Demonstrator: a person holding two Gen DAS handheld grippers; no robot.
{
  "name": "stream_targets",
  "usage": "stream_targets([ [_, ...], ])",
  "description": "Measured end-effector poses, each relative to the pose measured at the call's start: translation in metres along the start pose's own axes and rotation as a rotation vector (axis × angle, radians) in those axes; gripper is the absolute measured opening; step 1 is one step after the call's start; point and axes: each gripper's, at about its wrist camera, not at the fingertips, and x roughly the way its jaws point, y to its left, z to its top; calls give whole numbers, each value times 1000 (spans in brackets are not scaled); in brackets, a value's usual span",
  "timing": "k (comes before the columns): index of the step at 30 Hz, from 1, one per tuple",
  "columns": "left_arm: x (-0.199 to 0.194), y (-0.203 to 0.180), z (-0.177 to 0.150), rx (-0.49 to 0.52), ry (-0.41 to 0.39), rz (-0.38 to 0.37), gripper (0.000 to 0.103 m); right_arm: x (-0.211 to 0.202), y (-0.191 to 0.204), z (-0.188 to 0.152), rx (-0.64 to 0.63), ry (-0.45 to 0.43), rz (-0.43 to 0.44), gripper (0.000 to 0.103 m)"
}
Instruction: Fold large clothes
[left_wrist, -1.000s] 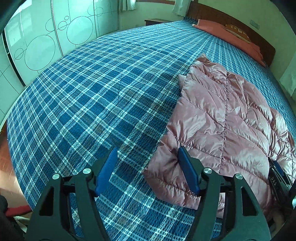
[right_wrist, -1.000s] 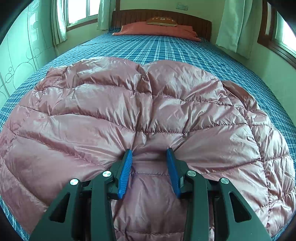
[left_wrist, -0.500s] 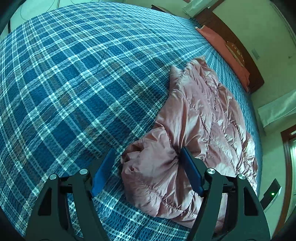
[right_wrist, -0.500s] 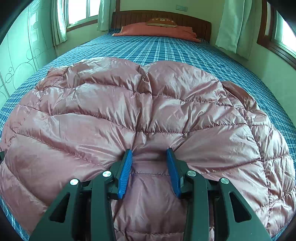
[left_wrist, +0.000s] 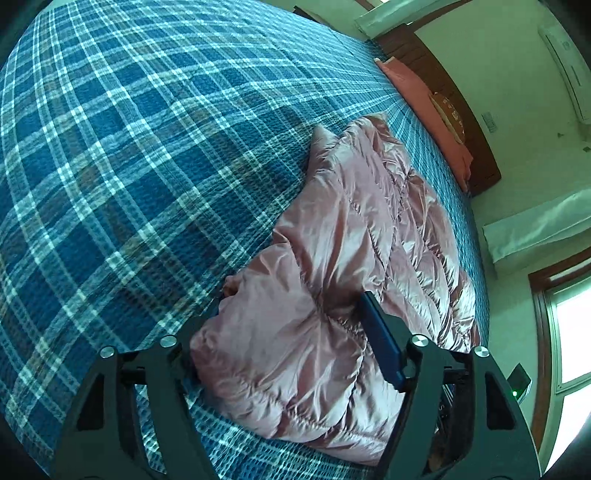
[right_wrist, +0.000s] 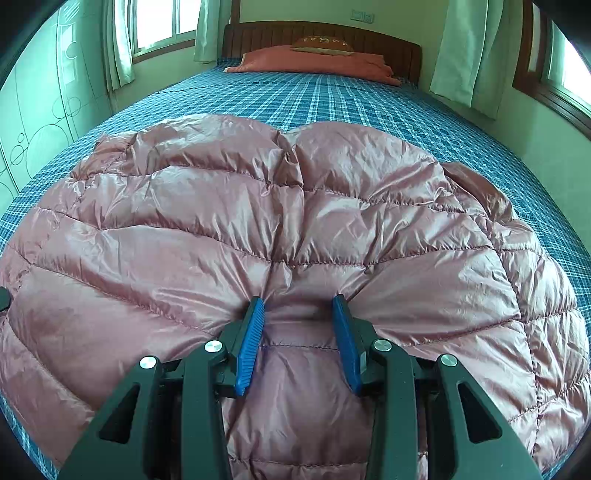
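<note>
A pink quilted down jacket lies spread on the blue plaid bed. My right gripper is shut on a bunched fold of the jacket at its near edge, fabric filling the gap between the blue pads. In the left wrist view the jacket runs toward the headboard. My left gripper straddles the jacket's puffy near corner with its jaws wide; the right pad presses the fabric and the left pad is hidden behind it.
The plaid bedspread stretches wide to the left of the jacket. An orange pillow and a wooden headboard are at the far end. Curtained windows and a wardrobe flank the bed.
My left gripper has moved right onto the jacket's near corner, which now fills its jaws and is bunched up. My right gripper has kept its hold without moving.
</note>
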Motion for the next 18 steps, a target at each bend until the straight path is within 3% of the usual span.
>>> stream_targets([
  [7,11,-10,12,39,-34,43,66,-1,3,0,-4,-3,-7,39],
  [18,6,-4,5,-21,13,-9,57,-1,3,-1,-5,-4,-8,39],
])
